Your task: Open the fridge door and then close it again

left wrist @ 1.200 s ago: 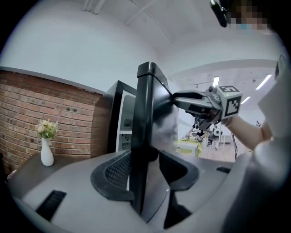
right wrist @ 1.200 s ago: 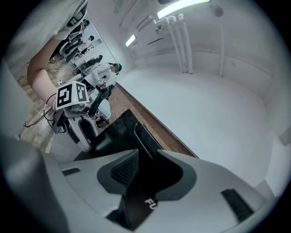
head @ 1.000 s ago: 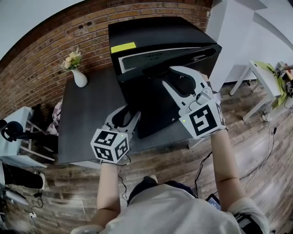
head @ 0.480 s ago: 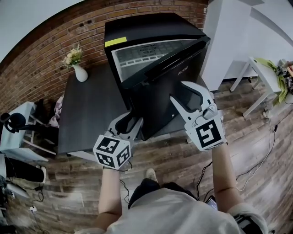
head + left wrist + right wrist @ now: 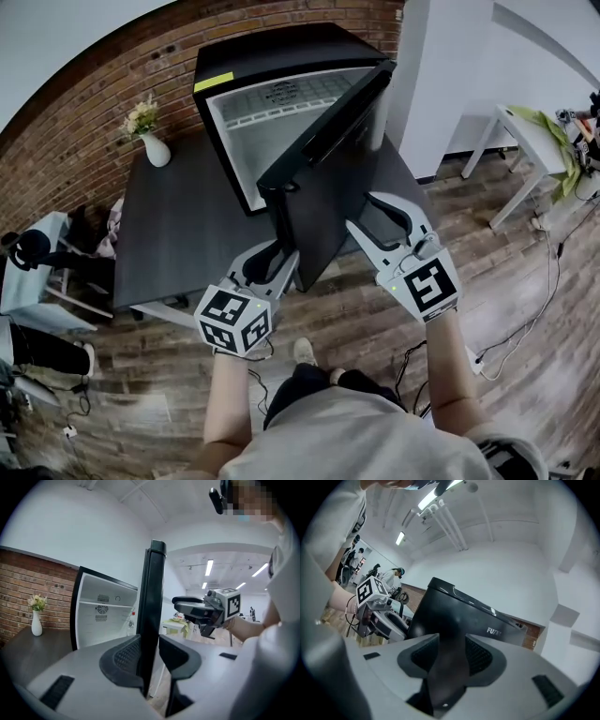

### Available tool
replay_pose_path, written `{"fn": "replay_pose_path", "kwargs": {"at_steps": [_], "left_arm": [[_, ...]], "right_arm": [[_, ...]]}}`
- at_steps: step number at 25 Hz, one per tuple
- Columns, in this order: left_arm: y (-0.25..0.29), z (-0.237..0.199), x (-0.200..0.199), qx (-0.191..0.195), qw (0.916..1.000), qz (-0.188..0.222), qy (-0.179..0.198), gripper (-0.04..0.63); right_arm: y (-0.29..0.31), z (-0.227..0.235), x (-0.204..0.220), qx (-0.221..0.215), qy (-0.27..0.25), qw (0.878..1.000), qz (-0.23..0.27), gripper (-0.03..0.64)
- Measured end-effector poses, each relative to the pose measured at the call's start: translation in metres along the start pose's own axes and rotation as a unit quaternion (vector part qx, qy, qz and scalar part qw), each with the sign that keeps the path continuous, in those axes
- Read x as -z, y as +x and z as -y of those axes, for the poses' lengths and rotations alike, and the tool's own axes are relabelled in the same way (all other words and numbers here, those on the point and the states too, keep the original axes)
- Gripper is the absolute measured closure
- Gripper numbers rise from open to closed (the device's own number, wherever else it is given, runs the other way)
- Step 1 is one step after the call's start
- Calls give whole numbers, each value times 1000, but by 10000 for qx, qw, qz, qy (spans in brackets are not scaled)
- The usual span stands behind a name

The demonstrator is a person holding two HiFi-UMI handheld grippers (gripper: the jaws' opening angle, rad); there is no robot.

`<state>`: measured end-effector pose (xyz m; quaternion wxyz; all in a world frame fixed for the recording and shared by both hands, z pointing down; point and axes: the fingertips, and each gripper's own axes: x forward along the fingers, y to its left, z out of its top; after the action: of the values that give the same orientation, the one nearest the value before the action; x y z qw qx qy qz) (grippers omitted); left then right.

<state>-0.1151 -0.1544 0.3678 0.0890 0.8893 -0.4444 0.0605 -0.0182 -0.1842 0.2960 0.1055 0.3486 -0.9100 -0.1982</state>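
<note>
Black fridge (image 5: 272,52) on a dark table (image 5: 178,225), back to a brick wall (image 5: 84,122). Door (image 5: 328,187) standing well open, hinged at the fridge's right side and angled out toward the camera, with the white interior (image 5: 272,122) laid bare and a yellow label (image 5: 214,82) at the top left corner of the casing.

Grips the door's free edge in the left gripper (image 5: 278,255), low down near the bottom corner. Seen in the left gripper view: that edge end-on and upright between the pads, one pad against each face (a pale sliver showing lower down, beside the right-hand jaw). Has just been narrowing those jaws; now at a middling width, closed onto the door's thickness.

Holds the right gripper (image 5: 362,212) at the door's outer side, near its lower edge, just right of the left gripper and apart from it. Jaws spread wide, having just been opening. Between them, in the right gripper view, a dark blurred part of the door, too close and soft to tell whether touching either pad. Past the jaws, the door's black outer face with a small pale logo (image 5: 494,631), and the left gripper at the far edge.

White vase (image 5: 155,150) of flowers near the table's far left corner, well apart from the fridge. Wooden floor (image 5: 356,328) below, and a small white side table (image 5: 530,131) off to the right, well clear of everything else.
</note>
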Motion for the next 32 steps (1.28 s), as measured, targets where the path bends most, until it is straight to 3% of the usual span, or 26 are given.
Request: {"fn": "replay_pose_path", "kwargs": {"at_steps": [16,21,27,32], "left_arm": [[14,83,7,454,9989,17,89,488],[21,107,10,821,9963,-28,244,488],[29,130,12,1233,9923,36,112,491],[39,152,13,1513,9885,56,57,497]], "right_arm": [[-58,-40,19,-319,996,9943,199,460],[-68,-45,22,-241,1257,9916,195,464],[-80,-41,21,-91,1841,9823,342,450],[-94,-34,25,69,1912,9811,298,417]]}}
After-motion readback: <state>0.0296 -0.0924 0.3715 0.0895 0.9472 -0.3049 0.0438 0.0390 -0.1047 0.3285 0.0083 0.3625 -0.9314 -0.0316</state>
